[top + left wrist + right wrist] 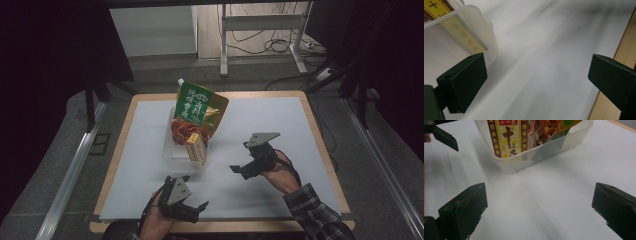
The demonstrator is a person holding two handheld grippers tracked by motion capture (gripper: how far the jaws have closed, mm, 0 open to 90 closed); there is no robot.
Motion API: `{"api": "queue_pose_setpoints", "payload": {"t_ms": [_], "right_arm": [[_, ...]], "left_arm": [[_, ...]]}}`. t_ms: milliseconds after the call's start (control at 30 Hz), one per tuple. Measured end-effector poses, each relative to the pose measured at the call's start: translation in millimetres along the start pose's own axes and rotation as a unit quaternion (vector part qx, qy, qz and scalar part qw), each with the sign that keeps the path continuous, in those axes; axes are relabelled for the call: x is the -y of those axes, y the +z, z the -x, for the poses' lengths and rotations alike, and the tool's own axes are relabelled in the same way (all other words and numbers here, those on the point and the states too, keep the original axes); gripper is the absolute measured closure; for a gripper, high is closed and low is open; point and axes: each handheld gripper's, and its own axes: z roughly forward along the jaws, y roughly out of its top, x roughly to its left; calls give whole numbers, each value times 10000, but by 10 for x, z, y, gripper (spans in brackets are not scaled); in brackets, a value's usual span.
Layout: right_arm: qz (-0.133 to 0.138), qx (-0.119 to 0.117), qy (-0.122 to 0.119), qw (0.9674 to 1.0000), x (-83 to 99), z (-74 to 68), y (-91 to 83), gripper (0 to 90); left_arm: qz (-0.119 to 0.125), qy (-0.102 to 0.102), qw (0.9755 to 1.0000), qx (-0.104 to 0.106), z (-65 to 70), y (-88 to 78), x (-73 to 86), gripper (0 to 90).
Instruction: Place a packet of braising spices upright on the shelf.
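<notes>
Both the left gripper (192, 206) and right gripper (243, 167) hover wide open and empty near the packed plastic tub (172, 152), seemingly finished loading it.

My jaws are matt black plastic; the tub (524, 161) is frosted plastic, the pouch (200, 107) glossy, the table (320, 135) pale wood-edged.

Wooden table (320, 130), white sheet (260, 145), plastic tub (172, 155).

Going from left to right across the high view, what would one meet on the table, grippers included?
Clear plastic tub holding packets → left gripper at the near edge → right gripper → bare white mat → wooden table rim.
</notes>
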Motion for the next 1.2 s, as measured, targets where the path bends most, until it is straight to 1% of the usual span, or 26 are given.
{"api": "queue_pose_setpoints", "payload": {"t_ms": [100, 233, 333, 433, 667, 800, 967, 1100, 1200], "right_arm": [[13, 27, -31, 10000, 3, -6, -38, 1], [5, 71, -48, 10000, 35, -15, -79, 0], [-5, 125, -54, 9999, 65, -17, -108, 1], [3, 157, -36, 9999, 92, -18, -145, 1], [12, 258, -66, 9996, 165, -36, -251, 1], [-1, 299, -27, 9995, 224, -36, -310, 1], [28, 381, 47, 9993, 306, -29, -397, 1], [68, 461, 107, 9989, 382, -19, -470, 1], [109, 507, 165, 9985, 451, -4, -516, 1]], "left_arm": [[21, -44, 10000, 13, -2, 2, 1, 20], [10, -28, 10000, 7, -1, -1, 0, 21], [72, -66, 10000, 17, -3, -7, -1, 22], [51, -86, 9999, -53, -14, -9, 6, 22], [45, -226, 9996, -154, -48, -27, 18, 20], [44, -267, 9995, -164, -58, -29, 20, 15], [95, -352, 9993, -89, -73, -34, 23, 13], [106, -346, 9993, -88, -70, -23, 30, 12], [51, -277, 9995, -136, -69, -15, 35, 11]]}}
